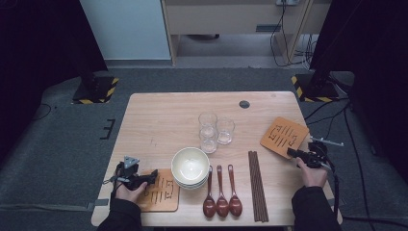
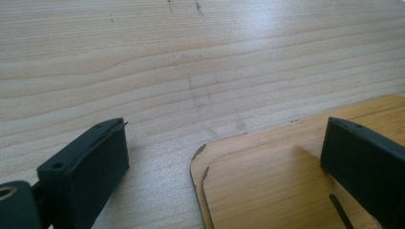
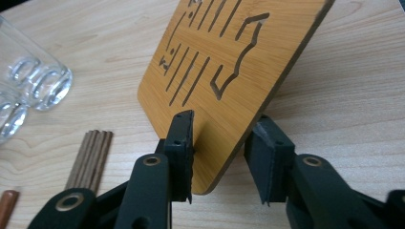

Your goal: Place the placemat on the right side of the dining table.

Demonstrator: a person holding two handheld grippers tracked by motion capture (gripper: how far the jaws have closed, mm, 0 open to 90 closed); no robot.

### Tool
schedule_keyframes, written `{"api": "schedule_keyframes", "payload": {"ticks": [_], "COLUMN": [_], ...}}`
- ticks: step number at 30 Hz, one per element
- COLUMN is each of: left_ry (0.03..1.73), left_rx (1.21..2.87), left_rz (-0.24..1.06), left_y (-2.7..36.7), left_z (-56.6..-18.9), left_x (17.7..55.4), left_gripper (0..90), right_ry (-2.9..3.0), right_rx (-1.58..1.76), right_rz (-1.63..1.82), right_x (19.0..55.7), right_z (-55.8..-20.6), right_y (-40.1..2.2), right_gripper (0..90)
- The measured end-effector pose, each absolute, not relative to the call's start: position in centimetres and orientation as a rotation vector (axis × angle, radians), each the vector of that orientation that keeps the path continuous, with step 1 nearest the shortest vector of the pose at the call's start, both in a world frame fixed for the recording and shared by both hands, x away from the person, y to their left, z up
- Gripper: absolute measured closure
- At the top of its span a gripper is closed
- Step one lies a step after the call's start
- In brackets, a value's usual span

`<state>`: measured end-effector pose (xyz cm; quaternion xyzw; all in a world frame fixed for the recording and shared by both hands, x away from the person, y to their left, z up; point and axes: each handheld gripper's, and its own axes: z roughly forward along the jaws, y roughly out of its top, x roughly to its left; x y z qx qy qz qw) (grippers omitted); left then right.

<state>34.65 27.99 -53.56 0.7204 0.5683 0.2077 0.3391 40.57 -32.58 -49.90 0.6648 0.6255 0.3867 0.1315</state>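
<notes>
Right gripper view — right gripper [image 3: 227,157] straddles the bamboo coaster [image 3: 229,71] corner at frame centre, jaws released; left gripper [image 2: 224,167] gapes.

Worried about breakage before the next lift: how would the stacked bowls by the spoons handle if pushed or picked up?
The stacked bowls look glazed ceramic, so probably heavy for their size, slippery and breakable. Nested loosely, the top one may shift if pushed. The wooden spoons lie close on one side, so a sideways shove might knock them.
</notes>
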Motion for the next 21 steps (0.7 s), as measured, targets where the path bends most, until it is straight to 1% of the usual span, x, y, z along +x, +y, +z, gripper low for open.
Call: {"api": "schedule_keyframes", "payload": {"ticks": [21], "left_ry": [1.481], "left_rx": [1.881], "left_rz": [0.537], "left_y": [27.96], "left_z": [-53.58], "left_x": [34.70], "left_gripper": [0.0], "right_ry": [1.839], "right_rx": [1.965], "right_rz": [1.008], "right_x": [41.17], "right_z": [-50.76], "right_y": [-32.83], "right_gripper": [60.0]}}
